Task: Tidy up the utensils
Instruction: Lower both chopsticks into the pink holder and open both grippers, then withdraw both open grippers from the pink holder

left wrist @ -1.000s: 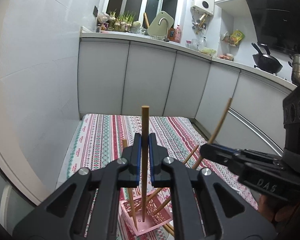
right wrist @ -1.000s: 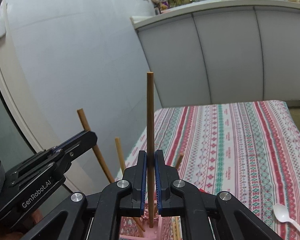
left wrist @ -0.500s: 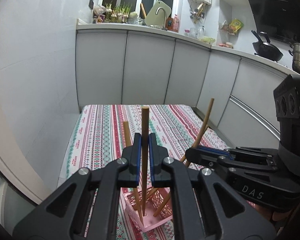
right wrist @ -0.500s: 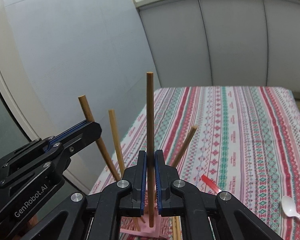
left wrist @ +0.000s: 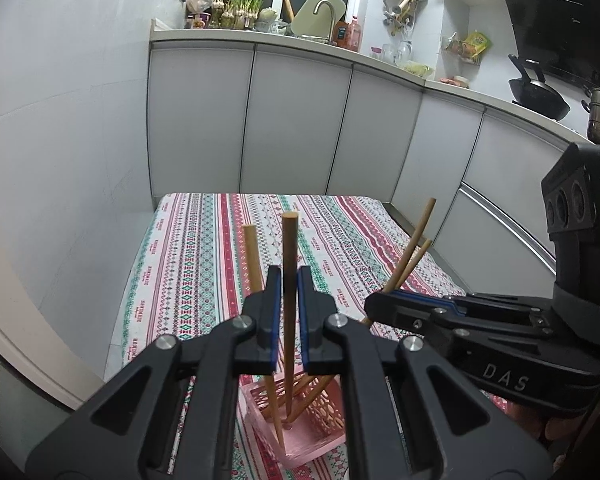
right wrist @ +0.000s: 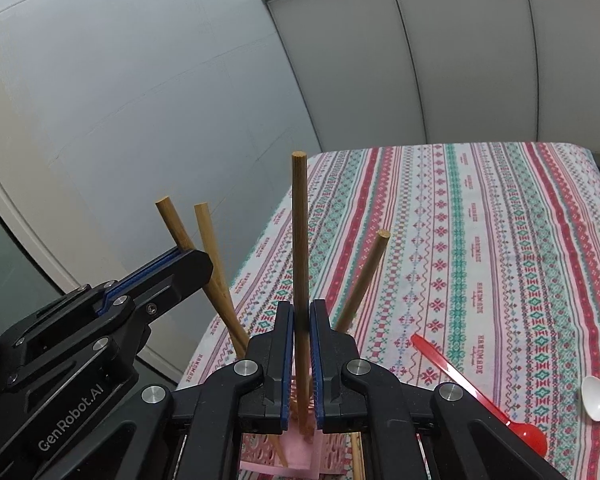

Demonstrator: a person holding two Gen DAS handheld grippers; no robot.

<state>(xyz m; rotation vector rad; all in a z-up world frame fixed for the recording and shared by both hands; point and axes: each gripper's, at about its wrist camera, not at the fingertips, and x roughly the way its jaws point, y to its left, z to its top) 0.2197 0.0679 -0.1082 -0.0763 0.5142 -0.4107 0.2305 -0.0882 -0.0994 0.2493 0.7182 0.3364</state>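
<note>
Both grippers, left (left wrist: 286, 300) and right (right wrist: 300, 340), each pinching a chopstick (left wrist: 289, 264), are sinking lower; tips are entering the pink basket (left wrist: 300, 440).

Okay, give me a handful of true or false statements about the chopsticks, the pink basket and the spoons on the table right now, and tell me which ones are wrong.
1. Each tool is shut on a wooden chopstick. True: the left tool grips the left chopstick, and the right tool grips the right chopstick.
2. The pink basket is empty. False: two loose chopsticks already stand tilted in it.
3. A red spoon lies on the striped tablecloth. True.
4. The white spoon stands in the basket. False: it lies on the cloth beside the red one.
5. Both held chopsticks lie flat on the table. False: they point roughly upright, lower ends down in the basket.
</note>
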